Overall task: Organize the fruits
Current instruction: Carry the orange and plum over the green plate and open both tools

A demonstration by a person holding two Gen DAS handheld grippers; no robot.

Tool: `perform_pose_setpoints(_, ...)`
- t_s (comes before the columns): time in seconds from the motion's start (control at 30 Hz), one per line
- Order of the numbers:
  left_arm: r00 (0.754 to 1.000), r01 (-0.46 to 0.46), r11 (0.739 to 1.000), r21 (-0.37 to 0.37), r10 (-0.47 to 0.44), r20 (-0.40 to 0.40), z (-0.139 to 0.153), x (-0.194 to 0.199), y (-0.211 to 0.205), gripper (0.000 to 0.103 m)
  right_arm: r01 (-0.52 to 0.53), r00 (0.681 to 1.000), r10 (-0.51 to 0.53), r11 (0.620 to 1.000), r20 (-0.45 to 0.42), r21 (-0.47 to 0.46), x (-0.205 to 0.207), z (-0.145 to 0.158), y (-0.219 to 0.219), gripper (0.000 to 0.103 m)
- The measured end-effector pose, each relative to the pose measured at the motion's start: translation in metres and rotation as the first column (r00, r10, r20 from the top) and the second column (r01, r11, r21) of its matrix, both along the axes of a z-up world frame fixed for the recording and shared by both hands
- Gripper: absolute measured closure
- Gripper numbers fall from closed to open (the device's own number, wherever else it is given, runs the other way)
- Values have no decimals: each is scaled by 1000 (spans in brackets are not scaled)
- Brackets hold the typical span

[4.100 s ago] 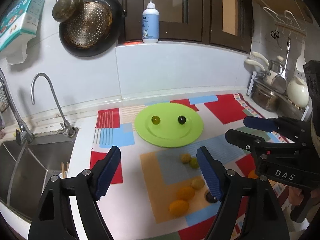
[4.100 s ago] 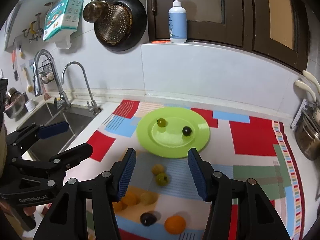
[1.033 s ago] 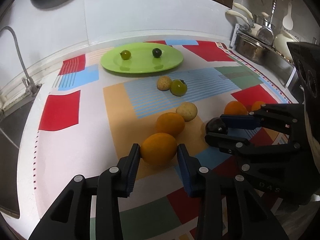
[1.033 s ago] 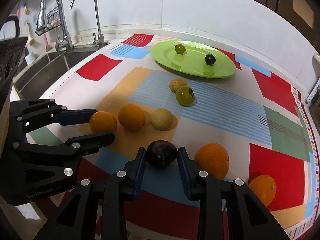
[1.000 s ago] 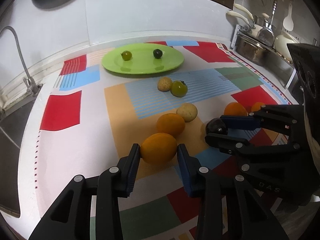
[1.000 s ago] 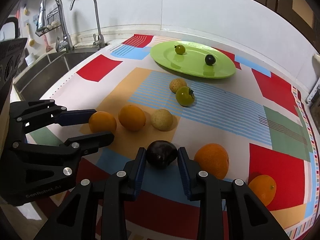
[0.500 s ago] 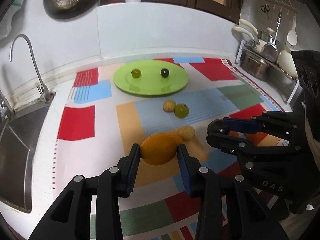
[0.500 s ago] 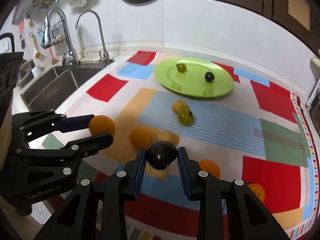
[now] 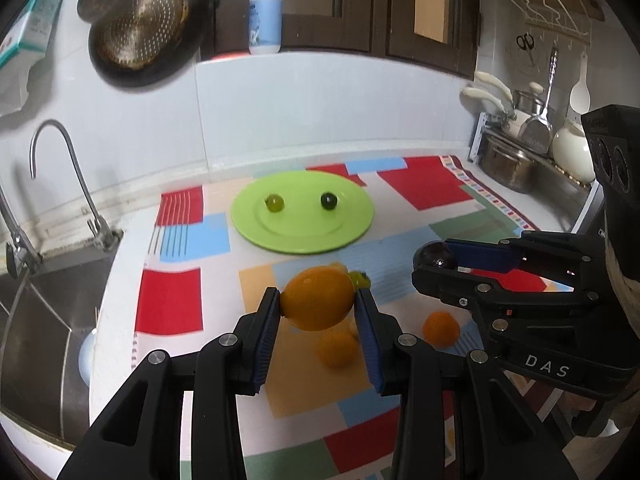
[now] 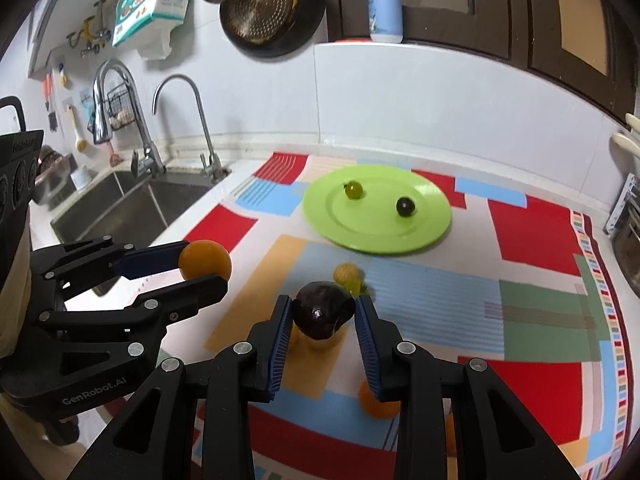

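My left gripper (image 9: 318,304) is shut on an orange fruit (image 9: 318,298) and holds it above the mat; it also shows in the right wrist view (image 10: 204,265). My right gripper (image 10: 323,316) is shut on a dark purple fruit (image 10: 323,310), also lifted; it shows in the left wrist view (image 9: 434,258). A green plate (image 9: 344,232) lies further back with a green grape (image 9: 275,203) and a black grape (image 9: 329,201) on it. Two oranges (image 9: 338,348) (image 9: 441,328) lie on the mat below the grippers. A small yellow fruit (image 10: 345,272) and a green one beside it are partly hidden.
A colourful patchwork mat (image 9: 420,192) covers the counter. A sink (image 10: 132,204) with taps (image 10: 180,84) is on the left. Pots and utensils (image 9: 508,160) stand on the right. A soap bottle (image 9: 265,4) is on the ledge, pans (image 9: 140,28) hang on the wall.
Both grippers have risen from the mat with their fruit, the left with the orange and the right with the dark fruit. The view has tilted up toward the plate and wall.
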State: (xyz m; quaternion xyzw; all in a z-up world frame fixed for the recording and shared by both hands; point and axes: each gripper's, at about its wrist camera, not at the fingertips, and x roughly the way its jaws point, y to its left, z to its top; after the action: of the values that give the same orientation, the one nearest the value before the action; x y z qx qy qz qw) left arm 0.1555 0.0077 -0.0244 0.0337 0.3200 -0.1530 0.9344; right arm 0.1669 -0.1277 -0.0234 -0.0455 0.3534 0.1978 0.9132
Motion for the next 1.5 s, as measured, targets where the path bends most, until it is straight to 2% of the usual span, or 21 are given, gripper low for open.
perform_pose_setpoints(0.53,995,-7,1000,5,6,96,32,36,-8,65,-8,992,9,1000,125,-7,42,43,-8,70)
perform_pose_setpoints(0.7,992,-18,1000,18,15,124,40,52,-12,65,-17,990,17,1000,137,-3,55,52,-9,70)
perform_pose_setpoints(1.1,985,-39,998,41,31,169,54,95,-18,65,-17,991,16,1000,132,10,104,60,-12,70)
perform_pose_setpoints(1.5,991,-29,999,32,25,134,49,149,-21,65,-2,997,0,1000,82,22,163,52,-16,70)
